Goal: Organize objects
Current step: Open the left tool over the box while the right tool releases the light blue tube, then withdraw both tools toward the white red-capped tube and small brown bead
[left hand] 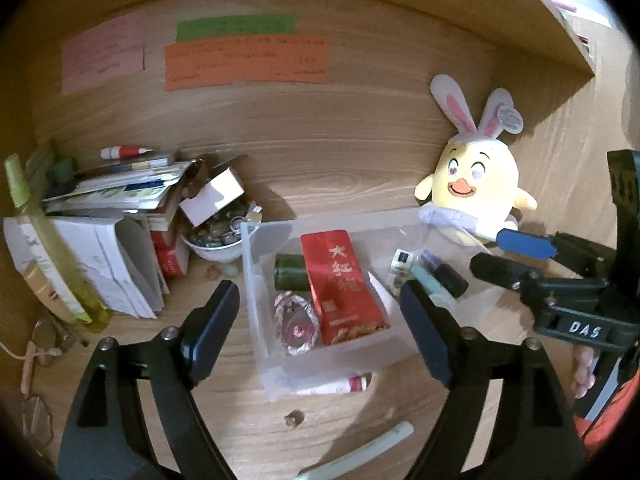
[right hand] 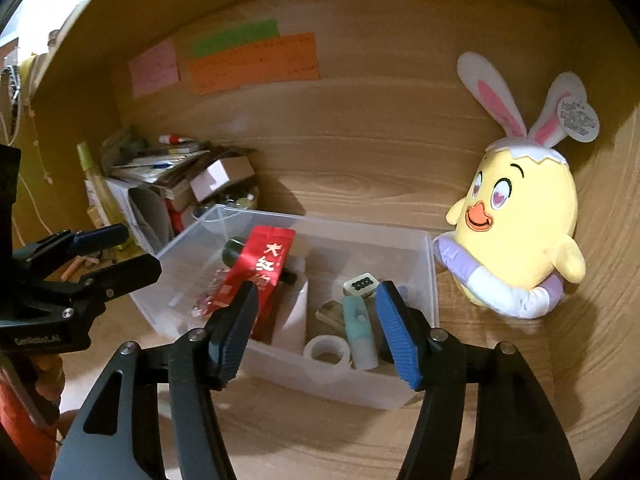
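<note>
While a yellow plush chick [right hand: 520,220] stands just right of the clear bin [right hand: 424,256] on the tabletop [left hand: 224,364], clutter piles at left; both tongs, left [left hand: 320,320] and right [right hand: 316,320], hover released, angled down over the bin holding a red packet [left hand: 340,284].

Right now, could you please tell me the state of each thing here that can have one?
Left gripper: open, empty.
Right gripper: open, empty.
Clear plastic bin: lidless, partly filled.
Red tea packet: lying in the bin.
Small cardboard box: flap open.
Plush chick: upright.
</note>
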`<state>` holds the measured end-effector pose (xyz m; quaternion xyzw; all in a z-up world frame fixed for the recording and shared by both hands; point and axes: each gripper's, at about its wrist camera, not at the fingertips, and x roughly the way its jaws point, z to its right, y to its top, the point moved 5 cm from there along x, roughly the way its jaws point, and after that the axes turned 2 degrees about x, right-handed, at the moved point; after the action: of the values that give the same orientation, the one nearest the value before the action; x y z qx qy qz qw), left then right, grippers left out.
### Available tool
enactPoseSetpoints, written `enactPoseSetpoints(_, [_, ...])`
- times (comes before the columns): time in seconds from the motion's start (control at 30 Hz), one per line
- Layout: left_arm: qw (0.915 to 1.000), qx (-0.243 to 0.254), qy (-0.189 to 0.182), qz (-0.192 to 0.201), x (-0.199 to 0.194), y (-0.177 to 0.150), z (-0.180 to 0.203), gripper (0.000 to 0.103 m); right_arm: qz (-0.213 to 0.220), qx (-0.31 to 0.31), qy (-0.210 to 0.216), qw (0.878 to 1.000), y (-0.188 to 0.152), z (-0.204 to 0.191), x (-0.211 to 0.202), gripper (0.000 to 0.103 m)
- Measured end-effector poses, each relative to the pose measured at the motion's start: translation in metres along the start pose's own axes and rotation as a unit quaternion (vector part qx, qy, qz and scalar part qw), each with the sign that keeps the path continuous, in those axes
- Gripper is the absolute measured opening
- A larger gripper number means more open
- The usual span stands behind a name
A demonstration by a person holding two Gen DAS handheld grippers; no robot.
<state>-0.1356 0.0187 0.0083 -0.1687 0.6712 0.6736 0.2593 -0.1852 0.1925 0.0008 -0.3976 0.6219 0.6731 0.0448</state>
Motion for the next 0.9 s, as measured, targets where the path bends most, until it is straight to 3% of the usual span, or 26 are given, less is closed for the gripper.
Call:
enactPoseSetpoints(0.47, [0.9986,-0.015,-0.002,-0.051,-0.001,-0.050,-0.027,0.082,-0.023,-0.015,0.045,0.999,-0.041,-0.042,-0.014,0.057])
enactPoseSetpoints(0.6, [0.9964,-0.021,-0.015,-0.081,0.007,-0.069,-0.031,0.070,-0.050,-0.021,0.060,0.997,-0.058,-0.055,-0.003,0.057])
enactPoseSetpoints(0.9, [0.9915,-0.031,-0.036,-0.121,0.022,-0.098,-0.035,0.053,-0.118,-0.039,0.074,0.990,-0.086,-0.076,0.042,0.057])
